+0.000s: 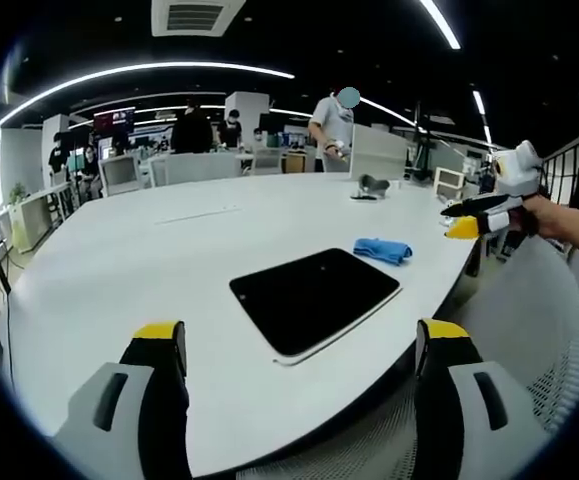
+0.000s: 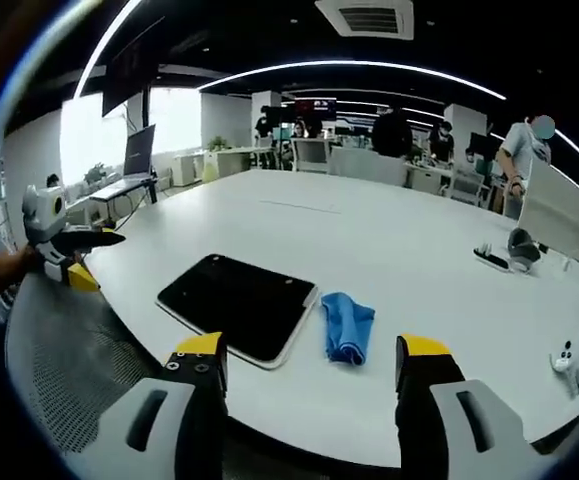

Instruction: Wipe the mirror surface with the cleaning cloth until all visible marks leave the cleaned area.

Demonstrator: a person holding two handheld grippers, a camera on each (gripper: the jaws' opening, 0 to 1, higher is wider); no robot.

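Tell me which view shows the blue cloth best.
Right gripper view: the blue cloth lies near and large beside the mirror, folds visible. Left gripper view shows it smaller, farther off, beyond the mirror.

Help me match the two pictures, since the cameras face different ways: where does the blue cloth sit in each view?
Left gripper view: the blue cloth lies right of centre, just beyond the far right corner of the dark mirror.
Right gripper view: the cloth lies a little below centre, just right of the mirror, ahead of the open jaws.
Shared landmark: the mirror, flat on the white table.
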